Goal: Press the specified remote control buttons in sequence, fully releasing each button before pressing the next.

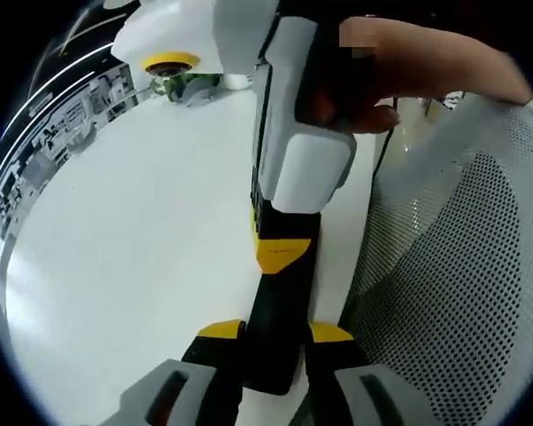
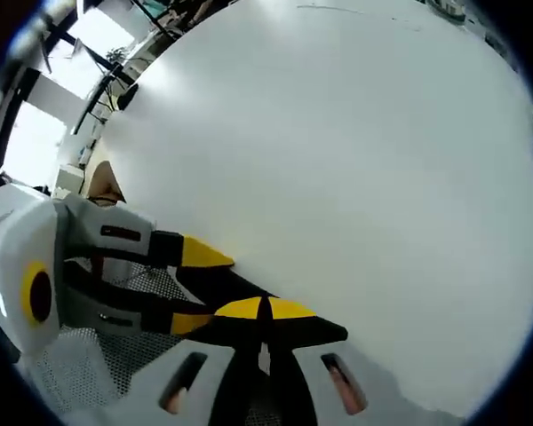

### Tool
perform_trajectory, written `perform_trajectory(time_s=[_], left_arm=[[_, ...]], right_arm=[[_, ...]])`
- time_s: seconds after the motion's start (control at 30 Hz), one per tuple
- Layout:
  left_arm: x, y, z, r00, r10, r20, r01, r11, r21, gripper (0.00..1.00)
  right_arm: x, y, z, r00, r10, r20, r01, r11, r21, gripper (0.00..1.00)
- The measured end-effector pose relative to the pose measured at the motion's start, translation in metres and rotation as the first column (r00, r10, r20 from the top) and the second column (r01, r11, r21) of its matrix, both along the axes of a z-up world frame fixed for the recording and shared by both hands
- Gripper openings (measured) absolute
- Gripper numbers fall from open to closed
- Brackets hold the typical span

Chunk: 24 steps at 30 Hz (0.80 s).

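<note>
A black remote control (image 1: 275, 324) sticks up between the yellow-tipped jaws of my left gripper (image 1: 275, 333), which is shut on its lower end above the white table (image 1: 133, 231). From the top of the left gripper view comes my right gripper (image 1: 282, 253), held by a hand; its yellow tip rests on the remote's face. In the right gripper view my right gripper (image 2: 266, 309) has its two yellow tips together, shut with nothing between them, touching the remote (image 2: 235, 286). The left gripper (image 2: 200, 288) enters from the left, clamped on the remote. The buttons are hidden.
A white mesh chair back (image 1: 453, 266) stands close on the right of the table edge. At the table's far end sit a white object with a yellow cap (image 1: 171, 64) and something green (image 1: 191, 84). Shelving (image 1: 62, 115) lies beyond the table.
</note>
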State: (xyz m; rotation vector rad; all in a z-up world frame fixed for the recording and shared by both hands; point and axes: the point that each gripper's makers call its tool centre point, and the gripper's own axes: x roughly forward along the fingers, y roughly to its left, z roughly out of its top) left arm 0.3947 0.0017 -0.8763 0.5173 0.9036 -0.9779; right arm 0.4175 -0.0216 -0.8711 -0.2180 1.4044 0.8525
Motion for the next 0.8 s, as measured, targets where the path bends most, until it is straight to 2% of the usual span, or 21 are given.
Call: perform_trajectory(time_s=[0.13,0.2,0.27,0.4,0.53,0.8], left_arm=[[0.0002,0.0002,0.0000,1.000,-0.002,0.002,0.002,1.000,0.001,0.26],[0.0003,0.0003,-0.0001,1.000,-0.004,0.000,0.004,1.000,0.003,0.26],[0.0014,0.0007,-0.0003,1.000,-0.004,-0.006,0.004,1.000,0.003,0.26],[0.0008,0.0005,-0.0004,1.000,-0.008,-0.017,0.008,1.000,-0.004,0.26],[0.0001,0.0000,-0.0009,1.000,-0.023,-0.002,0.023,1.000,0.005,0.26],[-0.0003,-0.0003,0.0001,1.000,-0.026,0.001,0.026,1.000,0.001,0.26]], right_arm=[[-0.0004,0.0026,-0.0007,0.999,0.027,0.044,-0.027,1.000,-0.009,0.00],[0.0016,0.0033,-0.0018,0.994,0.068,0.086,-0.066,0.998,-0.024,0.00],[0.0070,0.0036,-0.0057,0.981,0.117,0.154,-0.111,0.993,-0.047,0.00],[0.0034,0.0040,-0.0048,0.986,0.110,0.126,-0.105,0.993,-0.047,0.00],[0.0046,0.0023,-0.0048,0.995,0.054,0.090,-0.054,0.999,-0.006,0.00],[0.0017,-0.0045,-0.0030,1.000,0.009,0.015,-0.009,1.000,-0.013,0.00]])
